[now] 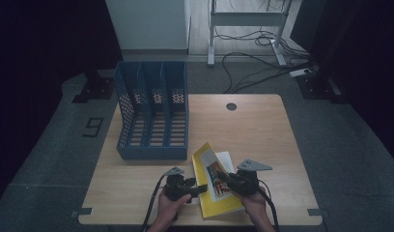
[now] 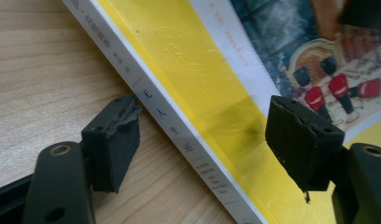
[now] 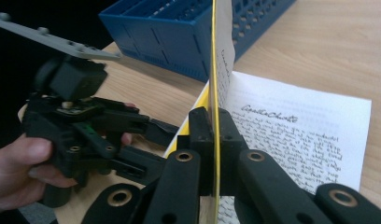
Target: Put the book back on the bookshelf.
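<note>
A blue file rack (image 1: 154, 118) stands on the far left part of the light wooden tabletop (image 1: 262, 130), its three compartments open toward the near side and its walls pierced with small holes. A round dark grommet (image 1: 231, 106) sits in the tabletop near the far edge, right of the rack. Beyond the tabletop, on the grey carpet (image 1: 349, 159), black cables (image 1: 253, 72) trail across the floor toward a white power strip (image 1: 301, 73) and around the foot of a white metal frame (image 1: 246, 21). A white cabinet (image 1: 149, 24) stands against the back, left of that frame. On the floor at the left lies a black marking shaped like a nine (image 1: 92, 127).
</note>
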Tool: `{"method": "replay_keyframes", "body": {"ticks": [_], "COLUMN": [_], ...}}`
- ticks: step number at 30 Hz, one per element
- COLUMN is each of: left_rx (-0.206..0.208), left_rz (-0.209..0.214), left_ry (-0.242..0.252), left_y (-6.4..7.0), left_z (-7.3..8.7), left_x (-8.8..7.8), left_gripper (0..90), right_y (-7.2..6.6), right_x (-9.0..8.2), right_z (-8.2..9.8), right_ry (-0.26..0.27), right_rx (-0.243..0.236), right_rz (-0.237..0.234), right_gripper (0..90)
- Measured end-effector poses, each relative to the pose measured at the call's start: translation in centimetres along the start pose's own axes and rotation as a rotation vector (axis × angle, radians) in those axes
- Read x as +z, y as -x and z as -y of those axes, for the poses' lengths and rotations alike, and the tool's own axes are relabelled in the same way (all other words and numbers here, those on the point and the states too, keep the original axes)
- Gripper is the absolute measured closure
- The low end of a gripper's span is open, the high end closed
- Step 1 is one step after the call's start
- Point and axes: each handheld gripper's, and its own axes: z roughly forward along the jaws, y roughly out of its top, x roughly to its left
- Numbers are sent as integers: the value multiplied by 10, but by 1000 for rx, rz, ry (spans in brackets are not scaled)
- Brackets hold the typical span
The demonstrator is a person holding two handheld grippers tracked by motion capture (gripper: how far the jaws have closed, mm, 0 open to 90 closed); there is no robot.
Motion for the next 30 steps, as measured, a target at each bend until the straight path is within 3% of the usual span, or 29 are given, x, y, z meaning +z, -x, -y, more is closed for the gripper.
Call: {"method": "replay_keyframes", "body": {"ticks": [1, 4, 6, 10, 11, 12, 17, 19, 22, 23, 30], "left_rx": [-27, -40, -42, -21, -17, -13, -11, 5, 11, 14, 18], "left_rz": [51, 67, 56, 21, 0, -8, -24, -47, -56, -60, -76], "left_ry": [1, 2, 7, 17, 19, 21, 23, 22, 20, 20, 32], "left_y": [-2, -2, -2, -1, 1, 2, 1, 3, 4, 4, 4], "left_z": [0, 1, 1, 2, 3, 3, 3, 4, 4, 4, 5], "left_x": [1, 1, 1, 1, 1, 1, 1, 1, 1, 1, 1], "left_gripper": [243, 214, 228, 273, 286, 300, 342, 367, 373, 379, 425], "right_y": [-4, -12, -14, -9, -4, -2, 5, 6, 6, 6, 12], "right_x": [-2, -3, -2, -2, 0, 2, 8, 14, 18, 21, 24], "right_z": [-2, -4, -5, -3, -1, 0, 5, 8, 11, 13, 17], "right_ry": [1, 16, 12, -4, -30, -50, -100, -152, -170, -180, -198], "right_rx": [-10, -39, -60, -54, -69, -78, -77, -113, -138, -158, -152], "right_rz": [-23, -47, -28, 7, 60, 81, 88, 121, 142, 160, 197], "right_gripper": [881, 881, 880, 869, 837, 830, 813, 761, 713, 647, 522]}}
